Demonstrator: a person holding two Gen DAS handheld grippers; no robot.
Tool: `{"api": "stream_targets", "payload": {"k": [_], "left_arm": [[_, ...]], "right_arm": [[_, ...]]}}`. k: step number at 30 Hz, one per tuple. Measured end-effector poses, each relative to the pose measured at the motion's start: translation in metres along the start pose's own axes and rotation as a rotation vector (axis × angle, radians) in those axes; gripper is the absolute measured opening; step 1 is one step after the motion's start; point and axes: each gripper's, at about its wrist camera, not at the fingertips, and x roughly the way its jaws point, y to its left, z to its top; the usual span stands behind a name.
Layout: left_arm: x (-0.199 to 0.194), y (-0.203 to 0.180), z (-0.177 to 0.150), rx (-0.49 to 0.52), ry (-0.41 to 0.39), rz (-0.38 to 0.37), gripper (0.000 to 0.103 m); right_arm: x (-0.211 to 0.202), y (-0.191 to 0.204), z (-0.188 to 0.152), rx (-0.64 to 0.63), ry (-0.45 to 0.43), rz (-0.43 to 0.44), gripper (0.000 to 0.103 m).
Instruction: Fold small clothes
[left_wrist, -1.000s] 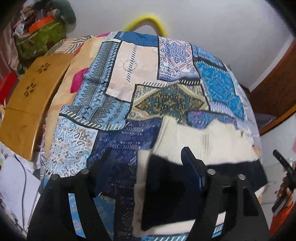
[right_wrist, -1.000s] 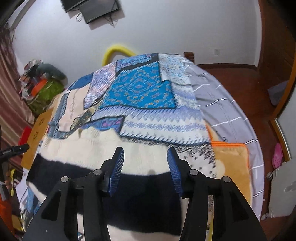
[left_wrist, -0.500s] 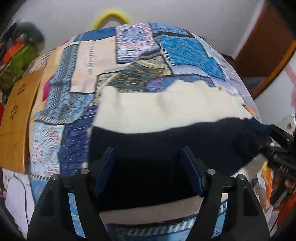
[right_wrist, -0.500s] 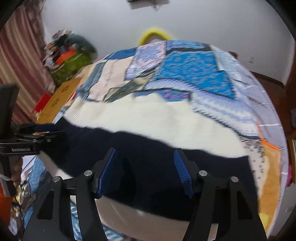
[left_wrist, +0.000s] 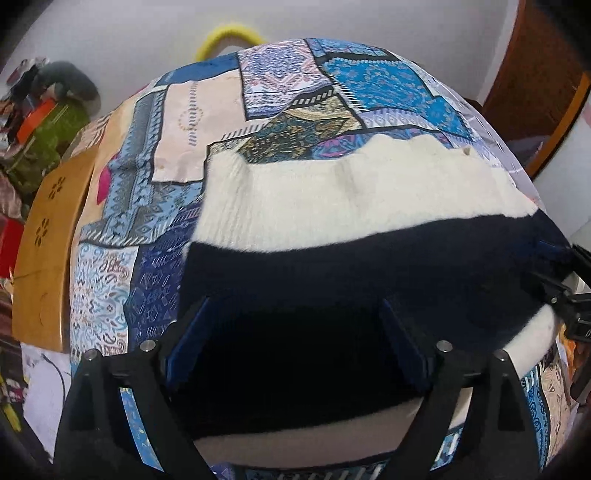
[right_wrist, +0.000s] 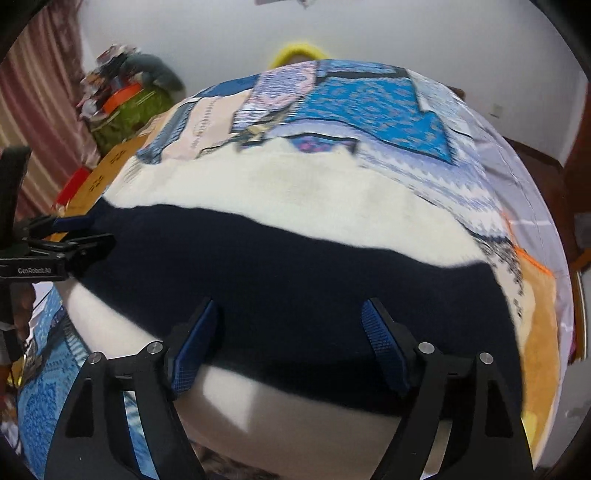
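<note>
The cream-and-navy knitted garment (left_wrist: 332, 229) lies spread flat across the patchwork bedspread (left_wrist: 192, 122) on the bed, its navy band nearest both cameras and its cream part beyond. The far cream edge shows small ripples; the navy band looks smooth.

Risk, as a judgement: the knit is thick and soft, so a pinch that takes only the top layer, or takes the bedspread with it, would drag the cover or leave the fold uneven. If the two sides are lifted at different heights, the fold line would skew. The near hem sits close to the bed edge, so a pull toward the person could slide the garment off.

Pose: the left gripper (left_wrist: 295, 343) hangs low over the left part of the navy band, pointing along the bed, jaws wide apart with only cloth beneath them and nothing held. The right gripper (right_wrist: 291, 332) sits likewise over the right part, jaws wide and holding nothing. Each appears side-on in the other's view at the garment's outer edge; whether the tips touch the knit cannot be told
</note>
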Motion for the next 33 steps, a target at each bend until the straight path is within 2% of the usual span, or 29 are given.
{"api": "stream_targets", "payload": {"k": [5,12,19,25,33], "left_arm": [[-0.003,0.01,-0.01,-0.015,-0.004,-0.005,0.09],[-0.012,0.013,-0.023,-0.009,0.002,0.071,0.092],[-0.018,0.051,-0.042,-0.155,0.026,0.028,0.092],[-0.034,0.076,-0.057,-0.233,0.011,0.049,0.092],[-0.066,0.075,-0.069,-0.224,-0.059,0.094,0.092]], "right_arm": [[-0.015,-0.02,-0.013,0.047,-0.006,-0.051,0.077],[-0.034,-0.045,-0.027,0.115,-0.018,-0.09,0.081],[-0.054,-0.065,-0.04,0.177,-0.026,-0.133,0.082],[-0.068,-0.079,-0.054,0.232,-0.02,-0.152,0.082],[-0.092,-0.069,-0.047,0.211,-0.064,-0.181,0.082]]}}
